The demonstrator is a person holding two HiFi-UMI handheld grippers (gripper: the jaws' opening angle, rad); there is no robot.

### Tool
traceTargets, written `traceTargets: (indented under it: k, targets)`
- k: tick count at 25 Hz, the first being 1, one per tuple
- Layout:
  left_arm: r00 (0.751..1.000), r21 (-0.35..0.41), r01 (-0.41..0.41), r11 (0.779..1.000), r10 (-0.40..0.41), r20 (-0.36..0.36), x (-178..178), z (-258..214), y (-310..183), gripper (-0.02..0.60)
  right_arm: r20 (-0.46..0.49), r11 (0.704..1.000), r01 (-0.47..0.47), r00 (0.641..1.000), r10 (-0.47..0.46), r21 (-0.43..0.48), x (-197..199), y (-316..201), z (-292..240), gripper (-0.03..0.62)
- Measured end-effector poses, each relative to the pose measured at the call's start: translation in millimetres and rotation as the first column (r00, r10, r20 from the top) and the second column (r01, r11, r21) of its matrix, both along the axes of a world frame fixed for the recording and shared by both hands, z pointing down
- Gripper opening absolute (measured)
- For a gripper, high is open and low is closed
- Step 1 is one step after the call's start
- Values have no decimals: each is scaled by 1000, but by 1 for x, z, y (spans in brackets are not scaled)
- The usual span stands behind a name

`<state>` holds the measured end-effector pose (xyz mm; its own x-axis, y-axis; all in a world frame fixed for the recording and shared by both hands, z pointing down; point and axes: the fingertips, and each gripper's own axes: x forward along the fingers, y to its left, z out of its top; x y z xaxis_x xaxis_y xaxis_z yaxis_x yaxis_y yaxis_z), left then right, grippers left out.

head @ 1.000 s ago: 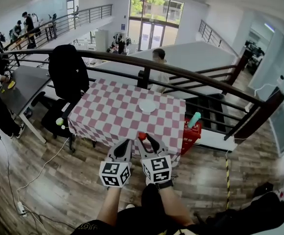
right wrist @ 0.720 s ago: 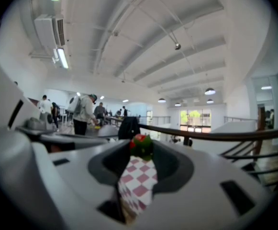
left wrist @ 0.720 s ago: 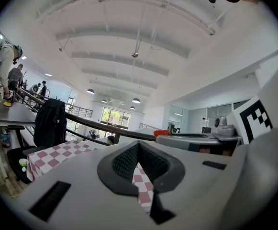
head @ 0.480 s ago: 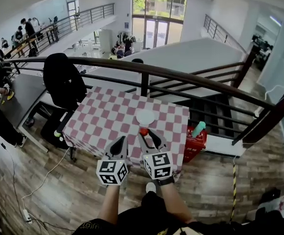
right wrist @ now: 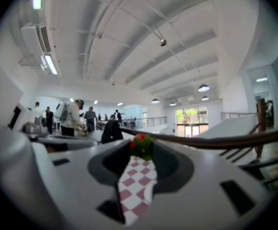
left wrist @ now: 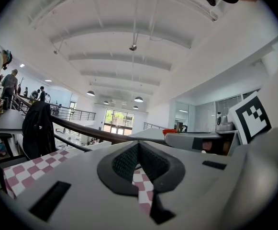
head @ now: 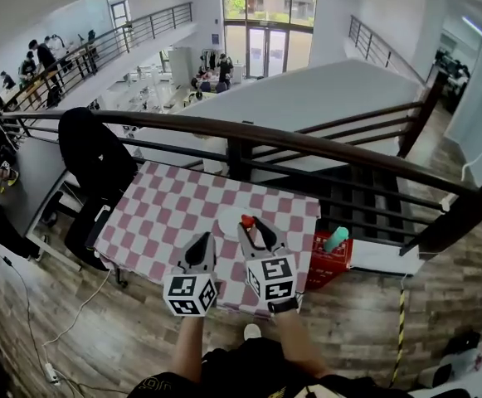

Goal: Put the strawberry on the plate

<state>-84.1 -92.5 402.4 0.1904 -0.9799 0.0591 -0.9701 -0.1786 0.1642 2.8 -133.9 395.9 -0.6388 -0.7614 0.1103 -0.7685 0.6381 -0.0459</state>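
A small red strawberry (head: 246, 220) with a green top (right wrist: 141, 145) is pinched at the tips of my right gripper (head: 252, 225), which is shut on it. It hangs over the white plate (head: 228, 220) on the red-and-white checkered table (head: 162, 214), and the gripper hides part of the plate. To its left my left gripper (head: 201, 245) is shut with nothing between its jaws (left wrist: 138, 146), over the cloth near the front edge. The left gripper view also catches the right gripper (left wrist: 201, 141) with the strawberry (left wrist: 170, 131) at its tip.
A red basket (head: 329, 264) with a teal bottle (head: 336, 239) stands right of the table. A black jacket hangs on a chair (head: 91, 152) at the left, next to a grey table (head: 21, 201). A dark railing (head: 307, 143) runs behind the table. Several people are far off.
Both grippers have moved forward over the table. The right one carried the strawberry from the near edge to above the plate. The view has moved closer to the table.
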Motion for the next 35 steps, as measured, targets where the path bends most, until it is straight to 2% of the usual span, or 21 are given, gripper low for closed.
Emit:
traceTargets:
  k: [4, 12, 18, 24, 31, 35]
  targets:
    - [1000, -51, 6, 999, -5, 15, 8, 22, -20, 9, 7, 998, -1, 1000, 2, -59, 13, -31, 24, 149]
    - [998, -123, 67, 990, -68, -5, -19, 53, -48, 9, -25, 989, -23, 999, 19, -144, 35, -71, 66, 149]
    - [1000, -172, 15, 985, -16, -3, -22, 80, -86, 9, -55, 978, -63, 997, 53, -200, 34, -105, 97, 149]
    - [999, -192, -34, 981, 31, -21, -31, 86, -139, 9, -93, 964, -97, 993, 75, -248, 27, -140, 122, 149]
    - [993, -297, -113, 948, 102, -52, -46, 137, -178, 9, -156, 928, -141, 984, 91, -345, 0, -165, 172, 149]
    - [991, -367, -137, 920, 130, -45, -58, 173, -187, 9, -201, 890, -170, 975, 91, -424, -10, -168, 217, 149]
